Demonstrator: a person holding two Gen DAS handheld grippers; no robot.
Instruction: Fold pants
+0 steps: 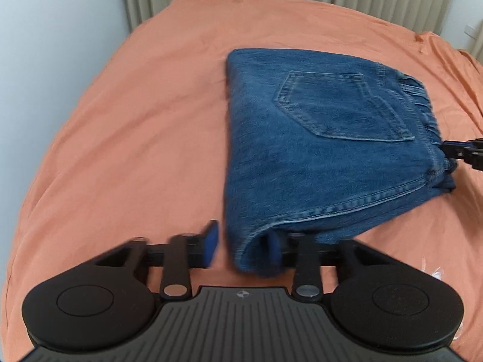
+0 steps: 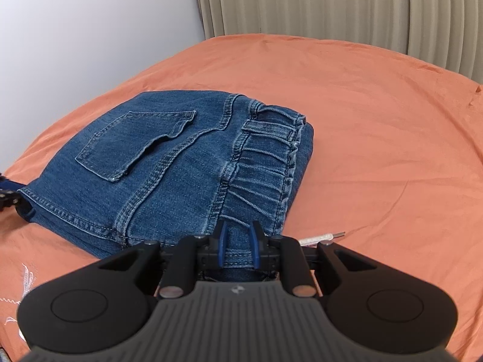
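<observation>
Folded jeans (image 1: pixel 317 150) lie right of centre on the orange bedspread (image 1: pixel 135 120). The right gripper (image 2: pixel 238 241) clamps their waistband; the left gripper (image 1: pixel 241 247) stands apart, one pad tucked inside the near fold.

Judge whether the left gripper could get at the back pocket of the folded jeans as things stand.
Probably yes. The back pocket lies face up on top of the jeans, with nothing covering it. The left gripper sits at the near corner, jaws apart, so it seems free to move.

Orange-sheeted bed (image 1: pixel 135 105); folded blue jeans (image 1: pixel 302 150) lying on it.
</observation>
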